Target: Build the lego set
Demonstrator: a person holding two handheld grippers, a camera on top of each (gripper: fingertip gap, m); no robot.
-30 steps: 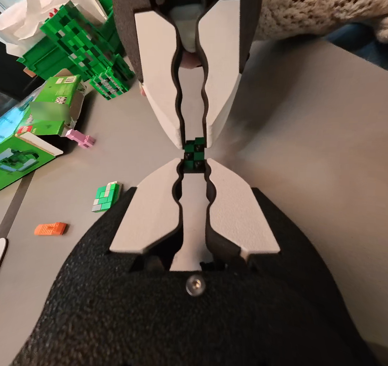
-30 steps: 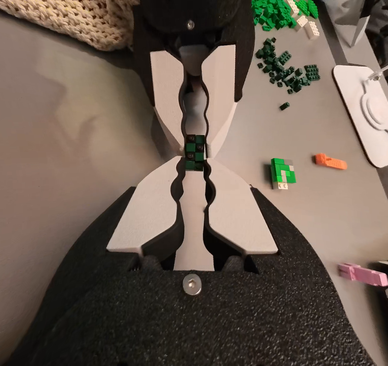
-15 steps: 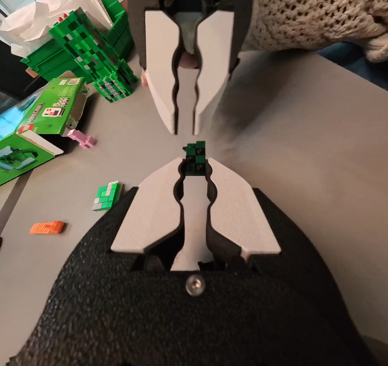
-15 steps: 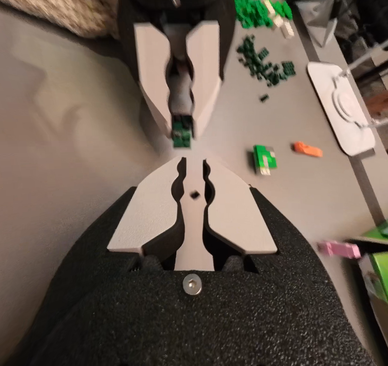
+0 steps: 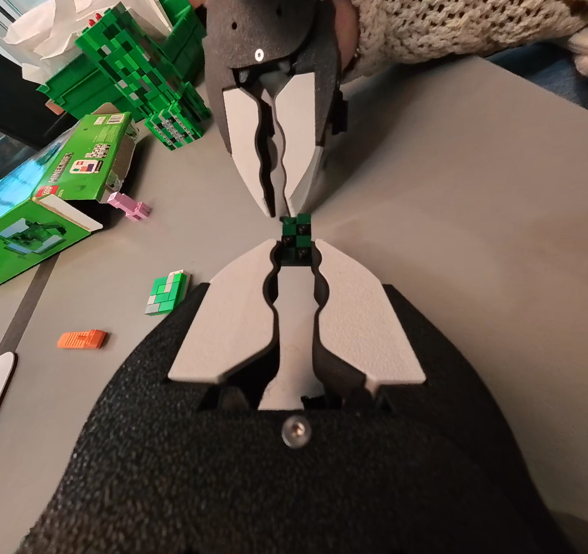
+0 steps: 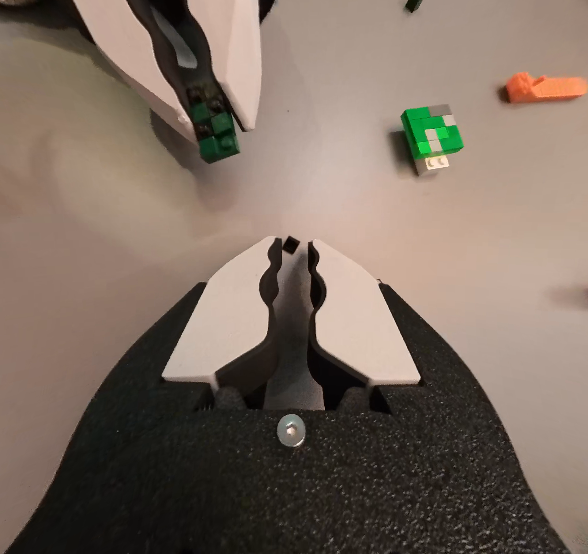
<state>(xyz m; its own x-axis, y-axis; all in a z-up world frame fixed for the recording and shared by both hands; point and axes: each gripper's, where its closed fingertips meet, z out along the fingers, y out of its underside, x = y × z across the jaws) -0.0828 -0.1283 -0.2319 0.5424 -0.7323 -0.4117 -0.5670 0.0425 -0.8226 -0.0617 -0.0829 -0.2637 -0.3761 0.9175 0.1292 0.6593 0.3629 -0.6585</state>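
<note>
Handover done: right gripper has let go, fingers spread, a tiny black piece on the table between its tips. Left gripper alone pinches the green block, so that loose piece looks like the next pickup.

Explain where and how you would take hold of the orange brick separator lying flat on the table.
Grip the orange brick separator at its thicker stepped end, jaws across its two long sides, coming straight down from above. It lies flat on the table, and the other end probably tapers too thin to pinch.
</note>
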